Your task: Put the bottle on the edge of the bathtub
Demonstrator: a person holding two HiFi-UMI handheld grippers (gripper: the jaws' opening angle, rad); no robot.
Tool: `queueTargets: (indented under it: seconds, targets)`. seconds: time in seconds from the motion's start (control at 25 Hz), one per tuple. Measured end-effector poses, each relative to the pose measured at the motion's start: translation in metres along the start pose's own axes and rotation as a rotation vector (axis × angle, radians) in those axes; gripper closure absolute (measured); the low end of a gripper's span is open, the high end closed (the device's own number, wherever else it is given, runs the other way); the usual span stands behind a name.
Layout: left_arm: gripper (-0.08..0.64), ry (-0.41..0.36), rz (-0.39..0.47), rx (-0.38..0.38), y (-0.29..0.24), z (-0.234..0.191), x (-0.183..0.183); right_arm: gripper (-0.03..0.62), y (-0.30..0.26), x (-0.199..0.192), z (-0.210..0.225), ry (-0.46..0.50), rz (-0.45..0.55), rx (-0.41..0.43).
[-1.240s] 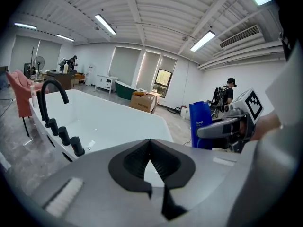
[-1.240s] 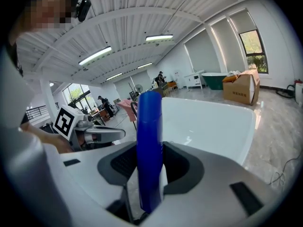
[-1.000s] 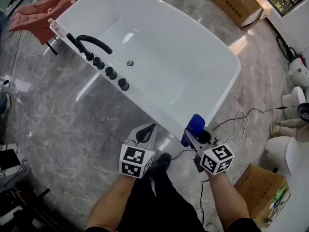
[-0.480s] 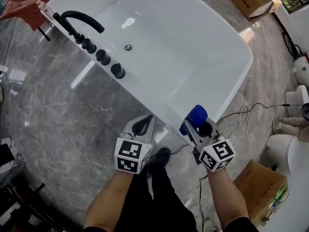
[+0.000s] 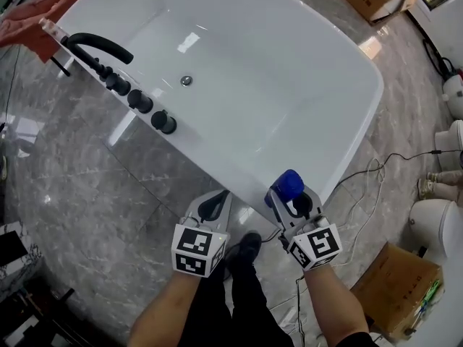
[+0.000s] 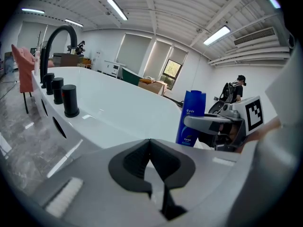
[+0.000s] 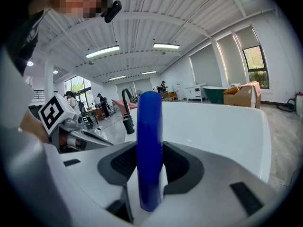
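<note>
A blue bottle (image 5: 291,182) stands upright between the jaws of my right gripper (image 5: 287,196), which is shut on it, at the near right end of the white bathtub's rim (image 5: 371,114). In the right gripper view the bottle (image 7: 149,150) fills the gap between the dark pads. The left gripper view shows the bottle (image 6: 191,118) with its base low at the rim (image 6: 118,122); I cannot tell whether it touches. My left gripper (image 5: 210,210) hangs shut and holds nothing, left of the bottle, over the floor beside the tub.
A black faucet (image 5: 95,43) and several black knobs (image 5: 139,100) sit on the tub's left rim. A pink cloth (image 5: 32,16) hangs at the far left. Cables (image 5: 369,173), cardboard boxes (image 5: 396,289) and white fixtures (image 5: 443,226) lie on the floor to the right.
The head view has drawn nearer the tub. My right gripper has carried the bottle a little forward to the tub's near rim. The left gripper keeps its place beside it.
</note>
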State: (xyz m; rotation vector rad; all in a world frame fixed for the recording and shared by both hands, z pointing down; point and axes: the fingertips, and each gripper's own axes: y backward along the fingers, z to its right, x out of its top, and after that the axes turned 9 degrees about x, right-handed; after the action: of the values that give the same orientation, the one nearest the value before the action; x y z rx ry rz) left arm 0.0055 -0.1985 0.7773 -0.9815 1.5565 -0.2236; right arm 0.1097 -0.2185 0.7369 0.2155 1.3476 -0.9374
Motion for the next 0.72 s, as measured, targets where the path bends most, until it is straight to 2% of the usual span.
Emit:
queueTargets:
  seconds: [0.2, 0.52, 0.72]
  targets:
    - [0.551, -0.003, -0.011, -0.002, -0.011, 0.004, -0.007, 0.437, 0.002, 0.005, -0.006, 0.057, 0.036, 0.018]
    - [0.551, -0.006, -0.017, -0.008, -0.013, 0.009, -0.007, 0.437, 0.005, 0.002, -0.017, 0.137, -0.010, 0.073]
    - [0.551, -0.007, -0.015, -0.014, -0.010, 0.014, -0.002, 0.437, 0.012, -0.004, -0.018, 0.164, -0.062, 0.071]
